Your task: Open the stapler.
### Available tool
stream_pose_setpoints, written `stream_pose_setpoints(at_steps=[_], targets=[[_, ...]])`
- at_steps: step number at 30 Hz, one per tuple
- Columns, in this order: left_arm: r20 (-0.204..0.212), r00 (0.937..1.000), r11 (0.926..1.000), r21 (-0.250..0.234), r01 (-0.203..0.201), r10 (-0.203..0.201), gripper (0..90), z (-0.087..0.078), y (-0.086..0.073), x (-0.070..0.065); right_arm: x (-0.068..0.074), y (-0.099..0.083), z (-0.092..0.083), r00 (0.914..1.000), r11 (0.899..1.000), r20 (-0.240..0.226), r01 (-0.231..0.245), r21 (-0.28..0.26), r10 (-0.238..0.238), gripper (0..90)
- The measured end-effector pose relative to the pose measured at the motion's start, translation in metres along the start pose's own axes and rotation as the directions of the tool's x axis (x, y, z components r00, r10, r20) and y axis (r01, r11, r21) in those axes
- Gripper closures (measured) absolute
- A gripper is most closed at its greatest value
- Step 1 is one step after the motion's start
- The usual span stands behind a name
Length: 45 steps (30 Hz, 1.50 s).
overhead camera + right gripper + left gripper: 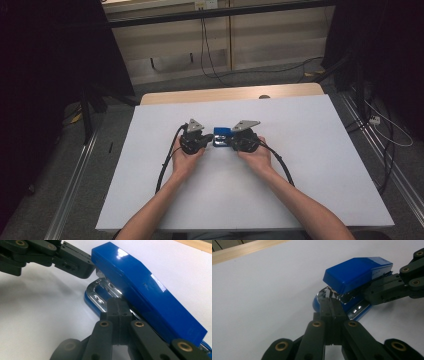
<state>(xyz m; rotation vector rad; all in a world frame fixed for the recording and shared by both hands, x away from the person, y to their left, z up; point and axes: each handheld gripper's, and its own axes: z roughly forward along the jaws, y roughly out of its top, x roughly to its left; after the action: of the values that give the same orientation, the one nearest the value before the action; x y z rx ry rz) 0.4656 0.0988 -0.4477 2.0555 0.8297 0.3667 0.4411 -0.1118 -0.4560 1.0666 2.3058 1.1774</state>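
Note:
A blue stapler (221,134) with a chrome base lies near the middle of the white table (300,165), between my two grippers. My left gripper (210,141) is shut, and its joined tips (331,303) sit at the stapler's (359,272) front mouth, under the blue top. My right gripper (232,142) is also shut. Its joined tips (117,303) rest against the chrome base in the gap beneath the stapler's (150,295) blue top. Nothing is clamped between either pair of jaws. Each gripper view shows the other gripper (387,290) (72,262) touching the stapler.
The white table has a wooden strip (230,93) along its far edge. Black cables (167,167) trail from both grippers toward the person. Dark stands (87,107) and floor cables (385,130) flank the table.

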Motion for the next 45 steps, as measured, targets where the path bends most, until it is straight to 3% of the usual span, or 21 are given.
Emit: stream_pose_setpoints(at_steps=[5,7,10,25,45], targets=[[-0.013,0.9999,1.0,0.004,-0.006,0.006,90.0,0.002,0.001,-0.002,0.0,0.0,0.0,1.0,1.0,0.0,-0.004,0.0,0.004,90.0],[-0.026,0.9991,0.9995,0.005,-0.032,0.032,90.0,0.001,0.003,-0.003,0.0,0.0,0.0,1.0,1.0,-0.001,-0.004,0.001,0.004,90.0],[-0.011,0.9993,0.9994,0.004,-0.035,0.035,90.0,0.003,0.001,-0.001,0.0,0.0,0.0,1.0,1.0,0.0,-0.003,0.0,0.003,90.0],[-0.048,0.9947,0.9957,0.019,-0.09,0.091,90.0,0.003,0.007,-0.004,0.0,0.0,0.0,1.0,1.0,0.002,0.001,0.0,-0.001,90.0],[-0.036,0.9982,0.9983,-0.033,-0.049,0.048,90.0,0.0,0.01,-0.004,0.001,-0.001,0.0,0.9999,1.0,0.006,-0.008,-0.004,0.008,90.0]])
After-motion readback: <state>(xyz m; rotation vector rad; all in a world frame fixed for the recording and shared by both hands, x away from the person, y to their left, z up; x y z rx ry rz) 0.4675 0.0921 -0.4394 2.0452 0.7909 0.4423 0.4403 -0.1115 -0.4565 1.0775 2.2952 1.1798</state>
